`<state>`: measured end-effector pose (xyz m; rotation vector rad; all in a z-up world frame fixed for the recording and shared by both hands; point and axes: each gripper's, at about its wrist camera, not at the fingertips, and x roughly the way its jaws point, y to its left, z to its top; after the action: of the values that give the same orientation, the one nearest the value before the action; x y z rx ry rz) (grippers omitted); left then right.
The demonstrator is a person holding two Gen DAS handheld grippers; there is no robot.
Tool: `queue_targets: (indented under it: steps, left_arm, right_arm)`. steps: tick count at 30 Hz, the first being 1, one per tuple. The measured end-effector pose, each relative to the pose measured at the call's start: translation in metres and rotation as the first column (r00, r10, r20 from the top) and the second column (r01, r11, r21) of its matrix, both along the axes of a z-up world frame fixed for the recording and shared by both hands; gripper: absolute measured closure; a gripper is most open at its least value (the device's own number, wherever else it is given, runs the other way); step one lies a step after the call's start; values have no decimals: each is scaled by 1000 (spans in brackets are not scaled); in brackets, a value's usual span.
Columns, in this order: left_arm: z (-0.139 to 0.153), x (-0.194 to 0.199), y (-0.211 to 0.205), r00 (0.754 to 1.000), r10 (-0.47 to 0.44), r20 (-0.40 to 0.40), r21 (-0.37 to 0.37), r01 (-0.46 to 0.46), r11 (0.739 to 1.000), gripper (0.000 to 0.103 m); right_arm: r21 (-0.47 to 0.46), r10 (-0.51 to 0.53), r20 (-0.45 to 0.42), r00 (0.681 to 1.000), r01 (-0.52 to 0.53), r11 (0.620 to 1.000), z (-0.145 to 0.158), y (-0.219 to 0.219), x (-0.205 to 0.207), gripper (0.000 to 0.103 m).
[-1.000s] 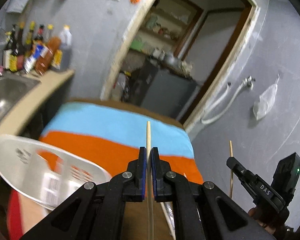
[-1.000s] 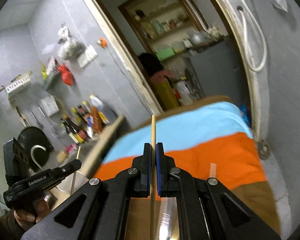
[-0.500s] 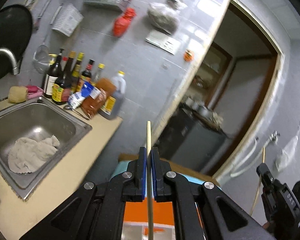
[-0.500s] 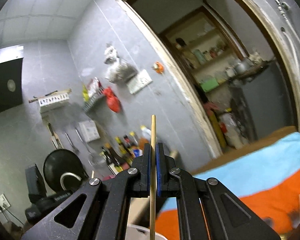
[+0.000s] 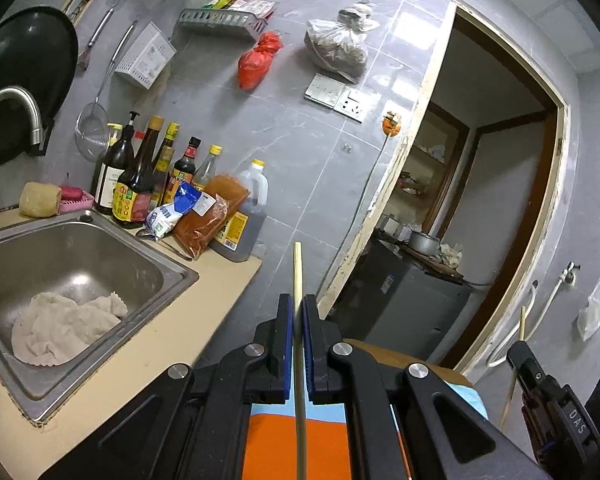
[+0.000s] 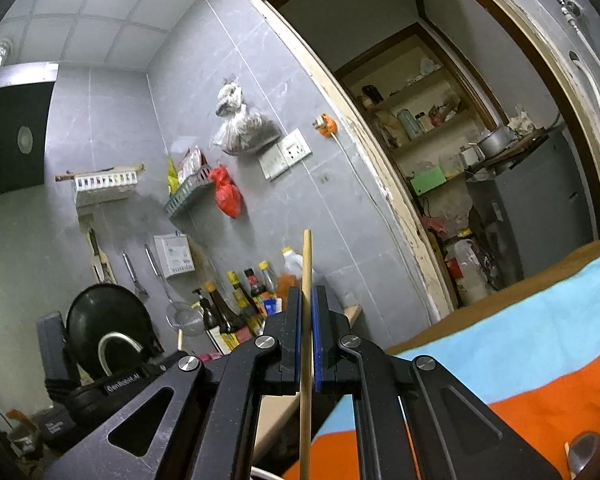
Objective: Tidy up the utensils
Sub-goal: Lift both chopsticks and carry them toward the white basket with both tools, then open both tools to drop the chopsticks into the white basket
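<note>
My left gripper (image 5: 296, 308) is shut on a pale wooden chopstick (image 5: 298, 272) that stands upright between its blue pads, raised above the counter edge. My right gripper (image 6: 307, 300) is shut on a second wooden chopstick (image 6: 307, 256), also upright. The right gripper (image 5: 520, 354) with its chopstick (image 5: 521, 324) shows at the lower right of the left wrist view. The left gripper's body (image 6: 116, 380) shows at the lower left of the right wrist view. Both are held high, tilted up toward the wall.
A steel sink (image 5: 60, 252) with a cloth (image 5: 60, 328) lies left, on a beige counter (image 5: 188, 336). Sauce bottles (image 5: 140, 184) line the wall. A table with a blue and orange cloth (image 6: 520, 368) is below. A doorway (image 5: 480, 200) opens to the right.
Both grippers have tilted upward and swung left toward the sink wall, each still holding its chopstick. The white basket seen a second ago has left the view.
</note>
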<state>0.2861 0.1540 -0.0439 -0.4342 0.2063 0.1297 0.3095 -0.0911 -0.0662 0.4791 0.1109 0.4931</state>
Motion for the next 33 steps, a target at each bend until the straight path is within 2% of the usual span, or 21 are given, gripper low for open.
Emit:
queue_targets:
  steps: [7,15,23,28,30,32,33]
  left_arm:
    - [3,-11,-12,999,9,33,66,-11,998,98]
    - [-3,-19,-21,998,34,58,105,-40,994,98]
    - [-9,-24,-21,1000,-1,3,102,1,995,98]
    - [-9,-30,-19,998,-42,-48,92,46,995,98]
    - [-9,-31,-18,994,-71,-83,80,78,994,98]
    - [-10,-33,-18,989,-93,-113,69,102,992,96]
    - [-11,-33,-19,986,-106,-129,65,115,991,95]
  right_arm:
    - [-71,-7,20,1000,9,997,-5,6,-5,98]
    - [-111,-7,43,999,12,994,-11,5,-11,98]
    - [-129,-2,22,1000,5,992,-11,0,-15,98]
    - [-151,21,-42,999,-27,988,-13,-6,-19,98]
    - [-158,26,-69,997,-37,987,-14,-7,-20,95]
    - [-152,31,-96,995,-46,987,-16,-10,-22,77]
    - [-143,34,-103,994,-48,989,-16,-12,-24,74]
